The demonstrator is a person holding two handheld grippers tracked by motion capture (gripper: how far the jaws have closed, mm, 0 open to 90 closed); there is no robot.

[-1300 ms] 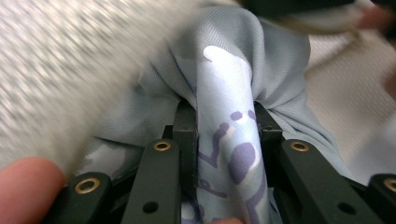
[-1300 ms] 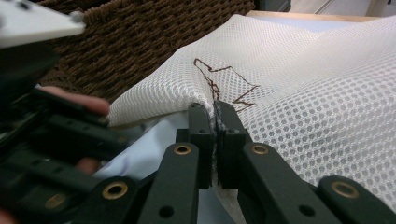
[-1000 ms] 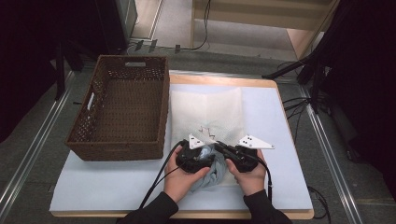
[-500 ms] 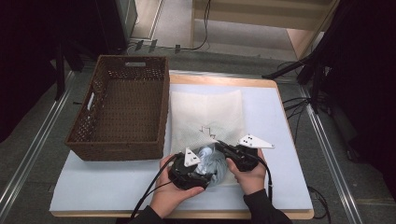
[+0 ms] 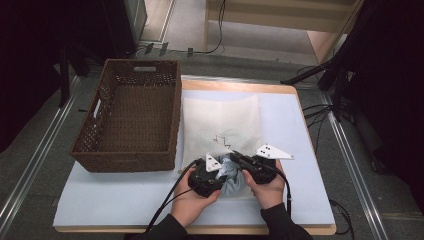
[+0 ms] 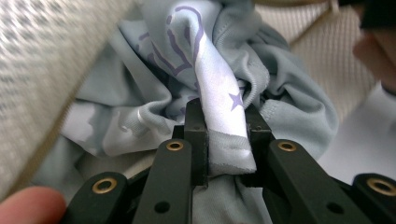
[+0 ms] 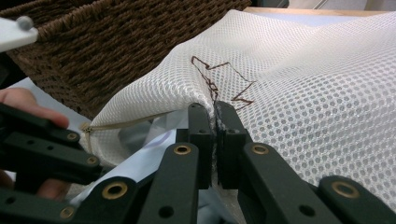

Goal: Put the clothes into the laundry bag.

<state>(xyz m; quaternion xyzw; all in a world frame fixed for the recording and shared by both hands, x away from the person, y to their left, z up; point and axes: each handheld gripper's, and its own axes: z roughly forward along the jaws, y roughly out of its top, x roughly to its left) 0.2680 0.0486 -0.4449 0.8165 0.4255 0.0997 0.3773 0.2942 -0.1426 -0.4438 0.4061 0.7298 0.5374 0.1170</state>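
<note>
Low in the frame's middle, the left claw (image 6: 225, 140) has swung toward the mesh bag (image 5: 220, 125) and grips the pale blue garment (image 5: 231, 175). The right claw (image 7: 215, 140) pinches the bag's rim, so stuffing looks underway. The basket (image 5: 131, 116) waits upper left.

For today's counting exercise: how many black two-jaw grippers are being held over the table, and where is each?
2. The left black two-jaw gripper pinches the bunched pale blue-grey printed garment at the near edge. The right black two-jaw gripper grips the white mesh laundry bag beside it.
</note>
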